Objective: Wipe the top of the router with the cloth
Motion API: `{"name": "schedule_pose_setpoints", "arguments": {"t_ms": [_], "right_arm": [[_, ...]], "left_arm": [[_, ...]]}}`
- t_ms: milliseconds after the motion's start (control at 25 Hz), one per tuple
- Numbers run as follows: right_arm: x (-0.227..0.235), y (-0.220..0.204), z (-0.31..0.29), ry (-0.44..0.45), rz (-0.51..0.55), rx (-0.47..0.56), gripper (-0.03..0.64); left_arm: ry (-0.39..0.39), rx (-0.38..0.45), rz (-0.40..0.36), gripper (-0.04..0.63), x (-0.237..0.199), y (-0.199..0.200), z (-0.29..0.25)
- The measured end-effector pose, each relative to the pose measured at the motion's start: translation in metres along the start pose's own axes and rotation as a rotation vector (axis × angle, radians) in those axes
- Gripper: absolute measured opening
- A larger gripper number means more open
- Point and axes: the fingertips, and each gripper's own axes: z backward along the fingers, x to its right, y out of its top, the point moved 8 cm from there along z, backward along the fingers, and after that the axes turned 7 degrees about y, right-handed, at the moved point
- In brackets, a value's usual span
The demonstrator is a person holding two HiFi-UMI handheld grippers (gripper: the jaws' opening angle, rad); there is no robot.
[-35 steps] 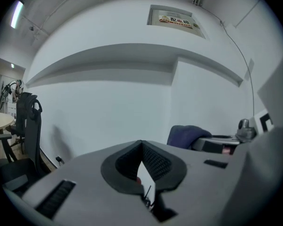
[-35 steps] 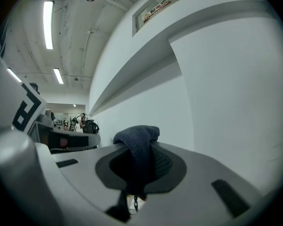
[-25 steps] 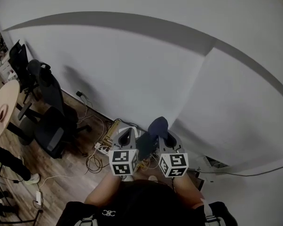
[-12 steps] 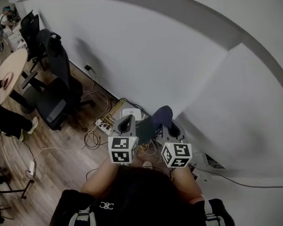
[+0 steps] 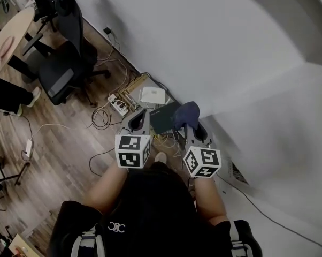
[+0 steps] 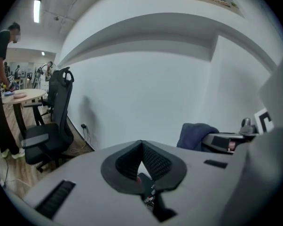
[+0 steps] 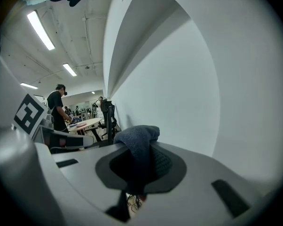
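Cloth [image 7: 137, 140] between right gripper [image 7: 140, 150] fingers [image 7: 162, 164]; left gripper [image 6: 142, 149] fingers [image 6: 154, 162] together, empty; router [image 5: 152, 95] beside wall [image 5: 220, 52] base.

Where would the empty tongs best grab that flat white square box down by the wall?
Probably its thin rim on the room side, coming down from above. The flat white square box lies flat close to the white wall, so its broad top offers no bite and the wall crowds the far edge.
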Motion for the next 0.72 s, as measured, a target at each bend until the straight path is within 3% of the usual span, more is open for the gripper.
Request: {"name": "schedule_pose_setpoints", "arguments": {"t_ms": [360,720], "right_arm": [[-0.007,-0.051,-0.041,0.055,0.010,-0.168,0.023],[0.011,-0.129,-0.099,0.085,-0.004,-0.358,0.023]], "left_arm": [[0.047,-0.136,0.098,-0.006,-0.034,-0.062,-0.024],[0.061,-0.256,0.131,-0.005,-0.070,-0.149,-0.076]]}}
